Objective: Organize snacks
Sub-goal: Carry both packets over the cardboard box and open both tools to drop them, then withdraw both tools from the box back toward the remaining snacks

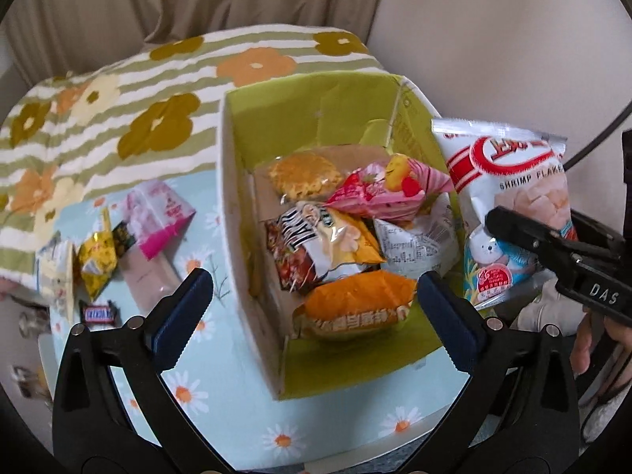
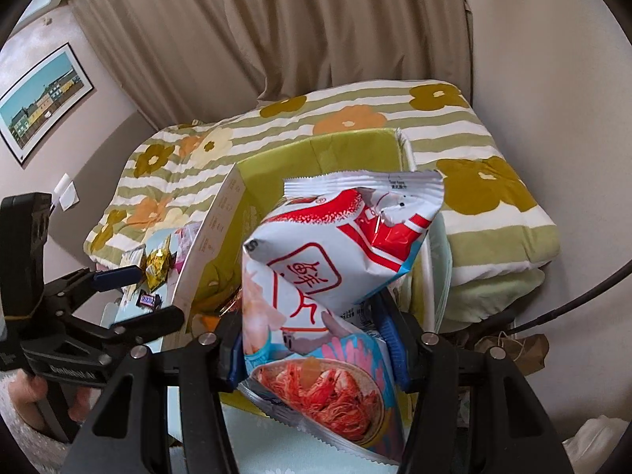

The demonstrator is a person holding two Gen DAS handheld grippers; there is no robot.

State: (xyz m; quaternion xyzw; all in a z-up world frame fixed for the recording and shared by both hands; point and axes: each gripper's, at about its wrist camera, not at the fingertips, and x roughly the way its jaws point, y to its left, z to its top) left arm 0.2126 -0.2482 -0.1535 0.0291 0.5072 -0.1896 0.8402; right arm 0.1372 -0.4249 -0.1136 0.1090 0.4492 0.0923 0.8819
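Note:
A green-lined cardboard box [image 1: 308, 118] stands on the daisy-print table and holds several snack packets, among them an orange pack [image 1: 355, 304] and a pink one [image 1: 379, 189]. My left gripper [image 1: 316, 308] is open and empty, just above the box's near end. My right gripper [image 2: 316, 351] is shut on a white shrimp flakes bag [image 2: 339, 260] and holds it upright above the box's right side [image 2: 316, 150]. In the left wrist view the bag [image 1: 509, 197] and the right gripper [image 1: 553, 249] show at the right.
Loose snacks lie on the table left of the box: a pink-white packet [image 1: 158, 213], a yellow packet [image 1: 96, 260], a Snickers bar [image 1: 98, 314]. A flowered striped quilt [image 1: 118, 110] lies behind. Curtain and wall stand beyond.

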